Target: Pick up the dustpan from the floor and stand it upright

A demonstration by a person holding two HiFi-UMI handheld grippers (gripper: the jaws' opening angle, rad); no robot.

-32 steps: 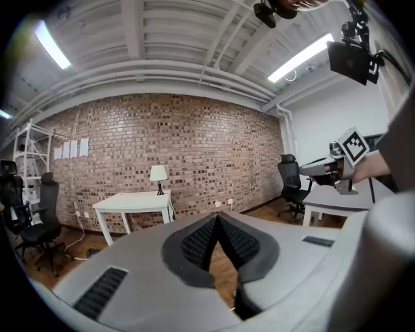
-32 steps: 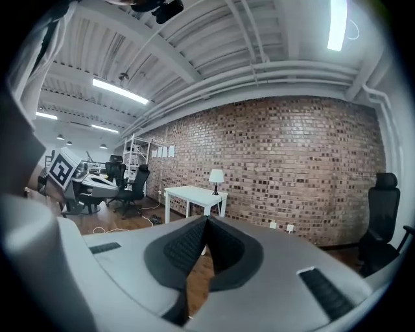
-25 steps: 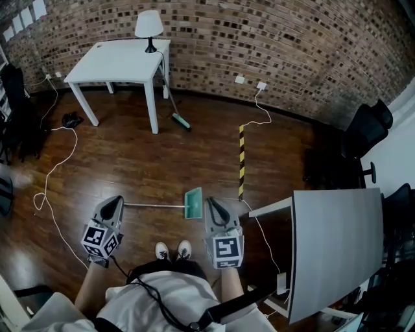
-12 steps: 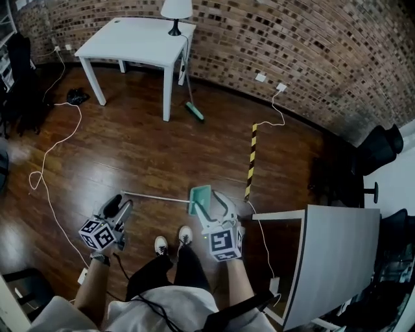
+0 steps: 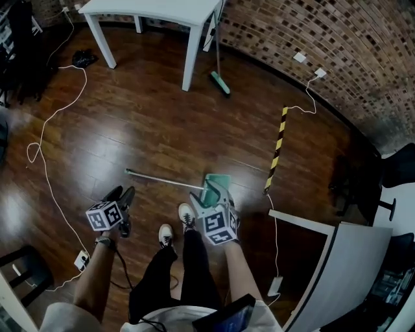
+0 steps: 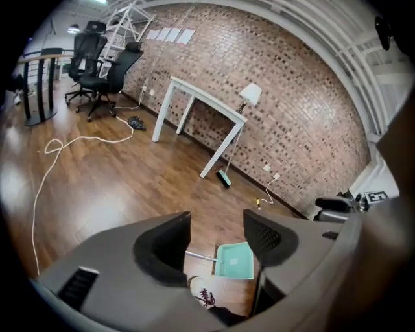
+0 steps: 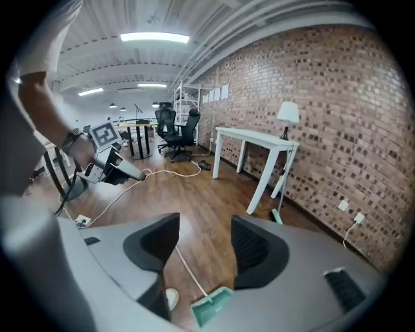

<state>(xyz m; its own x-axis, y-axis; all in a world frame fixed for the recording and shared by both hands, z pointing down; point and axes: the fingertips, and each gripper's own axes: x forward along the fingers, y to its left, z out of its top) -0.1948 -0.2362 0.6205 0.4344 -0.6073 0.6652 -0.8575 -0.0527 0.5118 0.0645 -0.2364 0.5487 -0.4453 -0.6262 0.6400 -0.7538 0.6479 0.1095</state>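
The green dustpan [image 5: 218,187] lies flat on the wooden floor, its long thin handle [image 5: 162,178] pointing left. My right gripper [image 5: 217,196] hangs just over the pan's near edge, its jaws opening with nothing between them. In the right gripper view the pan [image 7: 211,308] and handle [image 7: 189,273] lie on the floor below the spread jaws [image 7: 204,224]. My left gripper [image 5: 121,200] is open and empty, low beside the handle's free end. In the left gripper view the pan [image 6: 235,260] shows beyond the gripper [image 6: 217,220].
The person's shoes [image 5: 187,215] stand just behind the pan. A white table [image 5: 155,9] and a leaning broom [image 5: 219,83] are at the back. A yellow-black strip [image 5: 277,148], a white cable [image 5: 48,130] and a grey desk [image 5: 343,272] lie around.
The person has bent down and both grippers have sunk toward the floor. Both pairs of jaws have gone from shut to wide open. The right gripper now hangs over the pan.
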